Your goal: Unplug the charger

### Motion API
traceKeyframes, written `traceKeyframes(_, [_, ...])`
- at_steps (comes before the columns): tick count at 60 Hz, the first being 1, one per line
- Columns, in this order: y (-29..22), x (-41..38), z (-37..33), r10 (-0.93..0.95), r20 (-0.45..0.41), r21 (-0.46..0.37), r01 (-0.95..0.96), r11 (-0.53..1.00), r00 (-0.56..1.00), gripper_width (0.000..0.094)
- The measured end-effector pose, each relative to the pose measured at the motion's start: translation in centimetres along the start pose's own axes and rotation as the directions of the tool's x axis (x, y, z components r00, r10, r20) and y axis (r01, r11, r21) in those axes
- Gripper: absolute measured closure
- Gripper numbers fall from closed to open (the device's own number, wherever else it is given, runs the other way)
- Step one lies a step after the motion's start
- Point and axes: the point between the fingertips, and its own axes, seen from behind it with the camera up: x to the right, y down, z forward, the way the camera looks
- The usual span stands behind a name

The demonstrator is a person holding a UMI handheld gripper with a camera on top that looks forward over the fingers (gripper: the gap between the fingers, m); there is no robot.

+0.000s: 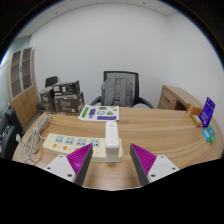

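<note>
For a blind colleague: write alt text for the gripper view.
The gripper has open fingers above a wooden desk, a white charger plugged into a white power strip just ahead of its left finger. Beyond stand a grey office chair and a white wall.

A single wide-angle camera rides on the gripper (pixel 112 160), above and behind its fingers, facing forward along them. It looks slightly down across the wooden desk (pixel 150 128) from close above the near edge, toward the office chair (pixel 120 88) beyond the desk's far side and the white wall behind.
</note>
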Motion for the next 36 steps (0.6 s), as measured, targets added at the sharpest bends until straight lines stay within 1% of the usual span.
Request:
traceKeyframes(3, [-0.6, -0.1, 1.5, 0.004, 0.003, 0.022, -0.004, 1.000, 1.000, 0.0251])
traceKeyframes(6, [-0.9, -0.2, 2.6, 0.003, 0.011, 0.031, -0.003, 1.000, 1.000, 0.0372])
traceKeyframes(8, [-1.2, -0.5, 3.1, 0.002, 0.015, 0.040, -0.002, 0.999, 1.000, 0.0494])
traceKeyframes(9, [-1.4, -0.5, 3.3, 0.001, 0.015, 0.046, -0.002, 0.999, 1.000, 0.0575])
traceKeyframes(11, [-1.8, 0.1, 3.6, -0.002, -0.014, 0.061, 0.003, 0.998, 1.000, 0.0709])
traceKeyframes(15, [-1.9, 0.2, 3.5, -0.004, -0.014, 0.065, 0.005, 0.998, 1.000, 0.0722])
traceKeyframes(23, [-1.9, -0.1, 3.5, -0.013, 0.011, 0.051, 0.012, 0.999, 1.000, 0.0792])
traceKeyframes(29, [-2.4, -0.1, 3.4, -0.024, 0.025, 0.026, 0.023, 0.999, 0.999, 0.0806])
traceKeyframes(33, [-2.8, 0.0, 2.9, -0.014, 0.036, 0.025, 0.013, 1.000, 0.999, 0.0806])
traceKeyframes(35, [-5.5, 0.2, 1.6, -0.022, 0.033, 0.111, 0.018, 0.994, 0.999, 0.0806])
traceKeyframes(36, [-7.2, 0.4, 0.7, -0.040, 0.021, 0.168, 0.036, 0.985, 0.999, 0.0806])
